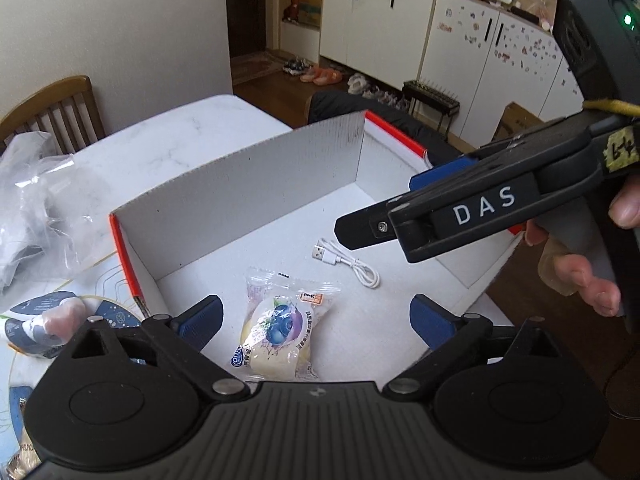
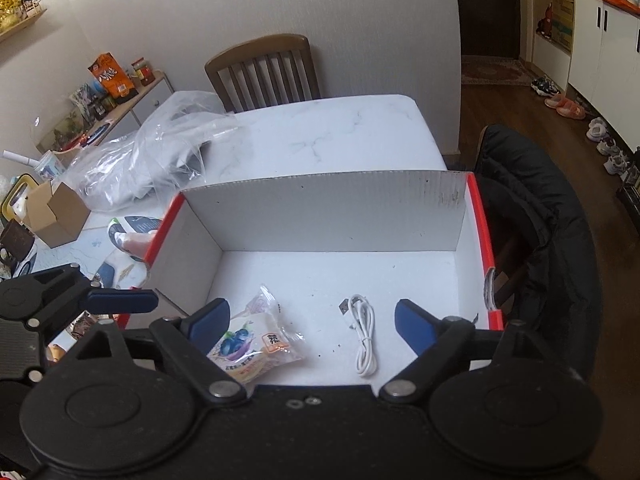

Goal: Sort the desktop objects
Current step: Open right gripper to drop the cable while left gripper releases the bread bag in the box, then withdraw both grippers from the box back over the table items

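Grippers: left gripper (image 1: 316,322) and right gripper (image 2: 312,324) both hang over the near end of the box, jaws spread wide, nothing pinched between either pair.
Snack: blueberry snack packet (image 1: 278,330) lies flat on the box floor, near-left part, sitting loose under the left gripper's blue pads, not touched as far as I can see.
Cable: white USB cable (image 2: 363,336) is coiled on the box floor just right of the packet, apart from it, between the right gripper's fingers in that view but lying free.
Box: white cardboard box (image 2: 320,208) with red-orange outer sides, open top, tall far wall, stands on the marble-look table (image 2: 340,132).
Left of box: some printed packets (image 1: 44,326) on the table, can't read what they are.
Far left: crumpled clear plastic bag (image 2: 160,152) on the table.
Far end: wooden chair (image 2: 262,70) against the wall.
Right: dark jacket (image 2: 536,220) draped just beside the box.
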A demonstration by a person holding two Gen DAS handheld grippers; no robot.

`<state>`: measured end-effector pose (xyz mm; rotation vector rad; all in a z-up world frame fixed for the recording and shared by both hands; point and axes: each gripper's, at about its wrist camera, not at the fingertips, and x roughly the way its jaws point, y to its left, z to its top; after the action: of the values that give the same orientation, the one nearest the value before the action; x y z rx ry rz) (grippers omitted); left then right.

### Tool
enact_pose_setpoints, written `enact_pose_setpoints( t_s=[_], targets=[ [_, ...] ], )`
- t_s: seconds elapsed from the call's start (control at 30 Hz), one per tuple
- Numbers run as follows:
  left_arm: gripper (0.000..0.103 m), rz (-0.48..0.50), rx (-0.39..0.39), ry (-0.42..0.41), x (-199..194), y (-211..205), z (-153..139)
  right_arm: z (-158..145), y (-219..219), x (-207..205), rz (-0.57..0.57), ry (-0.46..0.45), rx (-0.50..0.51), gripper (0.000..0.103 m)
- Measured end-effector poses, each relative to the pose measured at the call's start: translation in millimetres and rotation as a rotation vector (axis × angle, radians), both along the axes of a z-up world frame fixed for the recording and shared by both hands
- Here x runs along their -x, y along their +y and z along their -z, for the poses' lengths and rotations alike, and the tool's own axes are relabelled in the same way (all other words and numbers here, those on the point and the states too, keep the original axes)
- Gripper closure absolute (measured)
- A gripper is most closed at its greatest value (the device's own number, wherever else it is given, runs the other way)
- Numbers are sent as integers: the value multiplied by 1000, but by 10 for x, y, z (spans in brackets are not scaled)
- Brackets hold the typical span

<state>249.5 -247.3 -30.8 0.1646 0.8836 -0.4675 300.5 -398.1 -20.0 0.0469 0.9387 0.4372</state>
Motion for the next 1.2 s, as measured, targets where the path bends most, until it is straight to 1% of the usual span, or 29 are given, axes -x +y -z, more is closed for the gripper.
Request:
enact_pose_setpoints(
  t_s=[0.13, 0.27, 0.43, 0.63, 0.83, 0.93, 1.07, 1.2],
  targets=[
    [3, -22, 10, -38, 101, 56, -103, -46, -4, 74, 5, -24, -24, 11],
    [3, -59, 1, -86, 198, 101, -190, -74, -8, 135, 14, -40, -36, 10],
    [3, -114, 27, -109, 303, 219, -279, -106, 11, 211, 16, -59, -44, 9],
    [3, -140, 45, -148, 446, 359, -369, -140, 99, 333, 24, -87, -32, 7],
    [3, -179, 86, -166, 585, 659, -422, -216, 277, 506, 17, -127, -40, 5],
    [3, -204, 97, -177, 672, 841, -432, -239, 416, 610, 13, -151, -46, 2],
    [3, -229, 104, -171, 771, 1091, -424, -232, 604, 751, 14, -160, -41, 2],
    [1, -246, 88, -177, 871, 1353, -421, -225, 825, 904, 20, -168, -30, 2]
  ],
)
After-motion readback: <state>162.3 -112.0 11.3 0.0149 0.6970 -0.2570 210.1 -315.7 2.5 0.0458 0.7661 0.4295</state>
